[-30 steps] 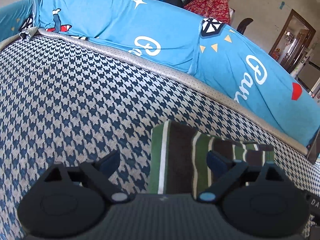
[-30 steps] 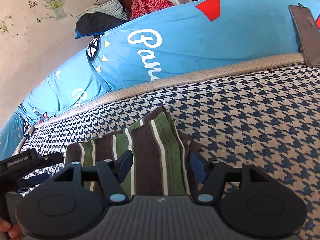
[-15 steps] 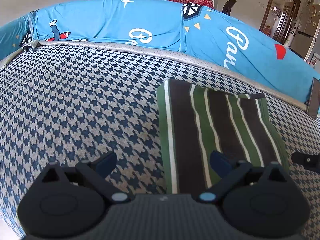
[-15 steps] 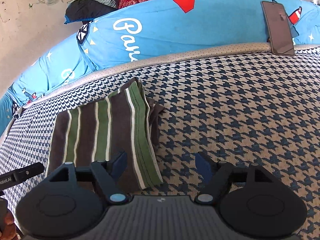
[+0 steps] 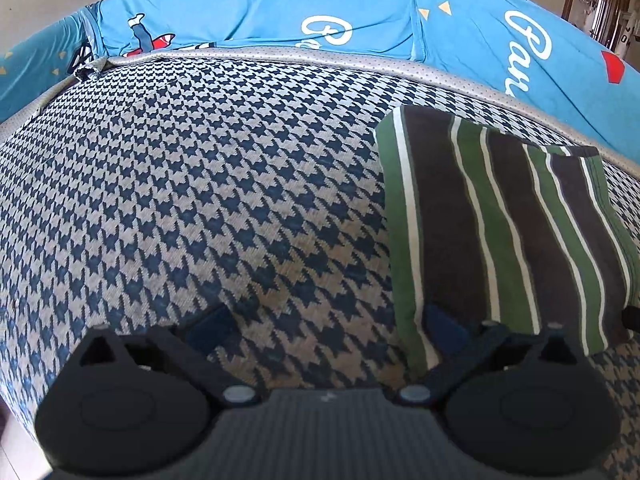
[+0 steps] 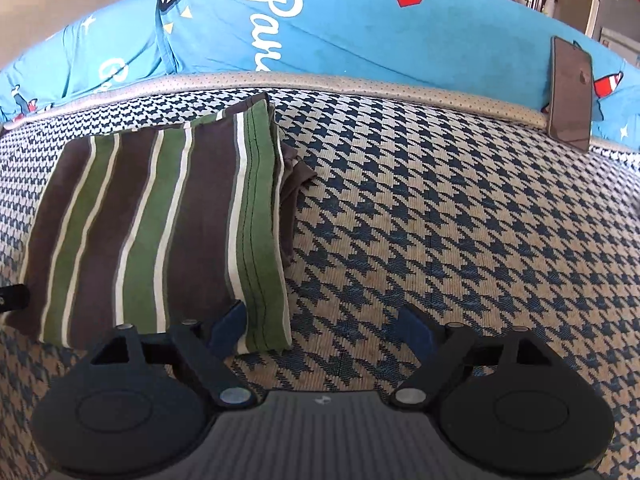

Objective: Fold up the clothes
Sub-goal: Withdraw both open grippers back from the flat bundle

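Note:
A folded garment with brown, green and white stripes lies flat on the houndstooth sofa seat. My left gripper hovers low over the seat at the garment's near left corner. Its jaws are opening, its right fingertip is over the cloth edge, and nothing is pressed between the pads. In the right wrist view the garment sits to the left. My right gripper is opening too, with the garment's near right corner loose between its fingers.
Blue printed cushions line the back of the seat behind a grey piped edge. A dark phone leans against the cushion at the right. Bare houndstooth seat stretches right of the garment and left of it.
Both grippers have spread apart sideways and sunk toward the seat, and their jaws stand wider. The garment, earlier bunched between the right fingers, now lies flat and released.

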